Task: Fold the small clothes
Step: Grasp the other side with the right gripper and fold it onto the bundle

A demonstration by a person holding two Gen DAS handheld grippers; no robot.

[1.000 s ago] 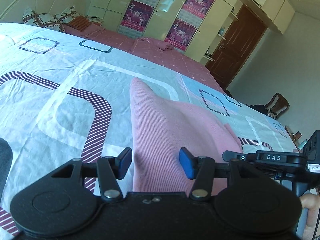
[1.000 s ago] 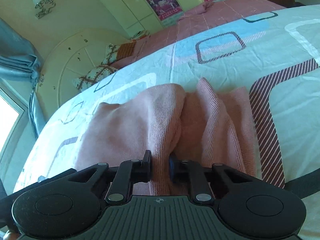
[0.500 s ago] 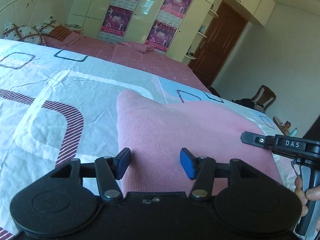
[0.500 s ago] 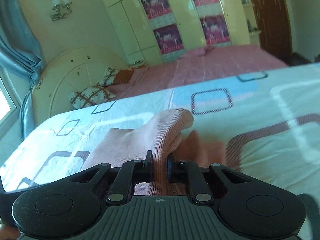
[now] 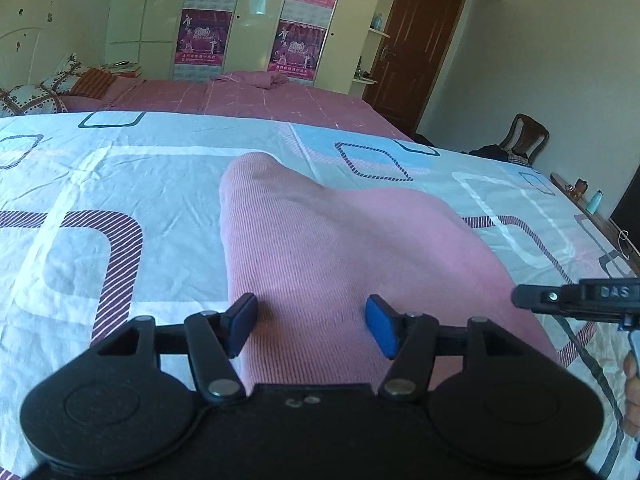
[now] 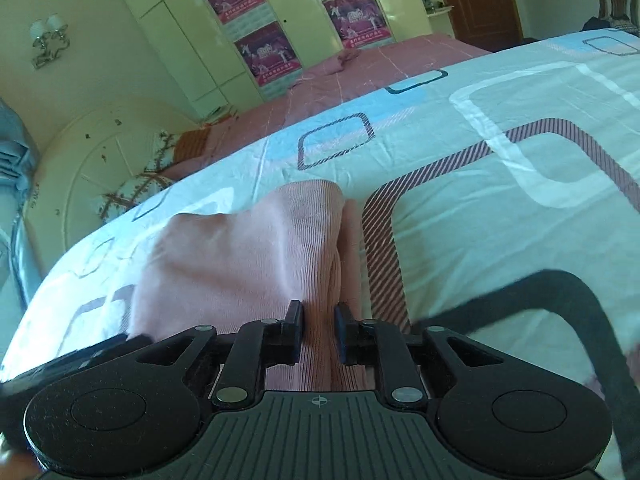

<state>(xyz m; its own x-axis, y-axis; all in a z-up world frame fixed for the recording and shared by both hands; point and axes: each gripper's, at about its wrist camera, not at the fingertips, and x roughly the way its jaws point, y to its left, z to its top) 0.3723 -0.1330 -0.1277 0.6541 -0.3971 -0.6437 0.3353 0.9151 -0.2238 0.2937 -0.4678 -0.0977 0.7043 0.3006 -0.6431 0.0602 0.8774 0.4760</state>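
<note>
Pink garment [image 5: 328,248] on bed [image 5: 120,184], long axis running away from cameras. Left gripper [image 5: 310,326] fingers wide, just opening, over cloth; right gripper [image 6: 319,330] fingers narrow, just opening, cloth between.

Left gripper [image 5: 310,326] angled downward, jaws just widening, blue pads well apart. Right gripper [image 6: 319,332] angled downward, jaws just easing apart, narrow gap. Fingers [image 5: 632,396] visible far right.
</note>
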